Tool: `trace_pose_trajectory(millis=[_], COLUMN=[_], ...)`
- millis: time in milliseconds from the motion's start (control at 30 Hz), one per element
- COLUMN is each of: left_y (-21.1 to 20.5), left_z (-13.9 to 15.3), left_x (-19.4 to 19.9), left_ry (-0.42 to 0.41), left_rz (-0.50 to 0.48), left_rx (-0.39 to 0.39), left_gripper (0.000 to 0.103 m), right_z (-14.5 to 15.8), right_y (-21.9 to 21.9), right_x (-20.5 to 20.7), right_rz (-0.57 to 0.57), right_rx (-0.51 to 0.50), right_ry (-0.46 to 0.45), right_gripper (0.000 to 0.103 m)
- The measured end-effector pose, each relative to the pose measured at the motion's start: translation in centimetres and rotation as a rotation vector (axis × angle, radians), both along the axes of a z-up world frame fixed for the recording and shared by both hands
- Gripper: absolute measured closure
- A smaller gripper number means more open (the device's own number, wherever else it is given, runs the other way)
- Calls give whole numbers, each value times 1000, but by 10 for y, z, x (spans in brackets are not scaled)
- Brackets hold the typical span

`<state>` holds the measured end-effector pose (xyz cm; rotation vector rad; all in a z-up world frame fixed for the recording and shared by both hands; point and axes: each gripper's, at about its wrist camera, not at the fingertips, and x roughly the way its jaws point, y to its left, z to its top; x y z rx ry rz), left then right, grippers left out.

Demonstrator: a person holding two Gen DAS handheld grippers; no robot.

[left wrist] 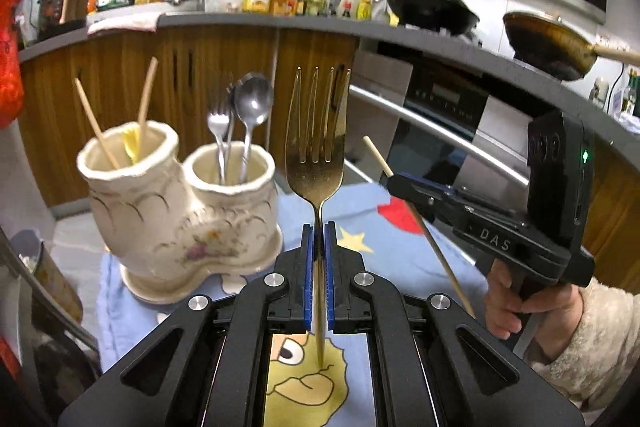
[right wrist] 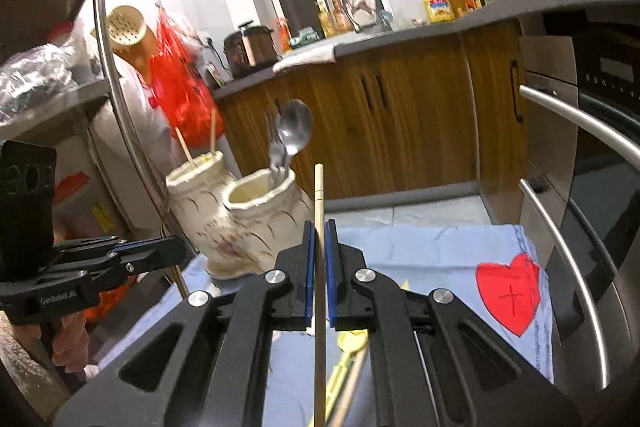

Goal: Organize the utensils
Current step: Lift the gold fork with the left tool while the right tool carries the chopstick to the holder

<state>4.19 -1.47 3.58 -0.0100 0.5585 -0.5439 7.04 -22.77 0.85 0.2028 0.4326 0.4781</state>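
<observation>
My left gripper is shut on the neck of a gold fork, tines up, held above the table just right of the cream two-cup ceramic holder. The holder's left cup has two chopsticks and a yellow utensil; its right cup has a small fork and spoons. My right gripper is shut on a wooden chopstick that stands upright, right of the holder. In the left wrist view the right gripper shows at the right with the chopstick slanting through it.
A blue cartoon-print cloth covers the table. A yellow utensil and another chopstick lie on the cloth under my right gripper. A person's hand and fluffy sleeve hold the right gripper. An oven front with steel handles stands close on the right.
</observation>
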Motion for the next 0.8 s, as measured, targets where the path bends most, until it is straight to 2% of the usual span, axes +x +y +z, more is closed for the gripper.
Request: trace_pose_trajectory(millis=[200, 433, 600, 800], left_y=[12, 49, 69, 79], left_z=[25, 69, 94, 99], left_x=[-1, 7, 24, 50], left_ry=[-54, -177, -266, -312], left_rz=[13, 95, 145, 217], left_rx=[-38, -99, -119, -119], left_gripper=[97, 97, 97, 97], right_z=[21, 55, 71, 84], right_y=[11, 40, 61, 80], right_x=[5, 17, 36, 66], right_rz=[4, 42, 53, 18], right_rx=[40, 54, 76, 113], right_ry=[-63, -162, -199, -249], right_gripper=[98, 98, 98, 98])
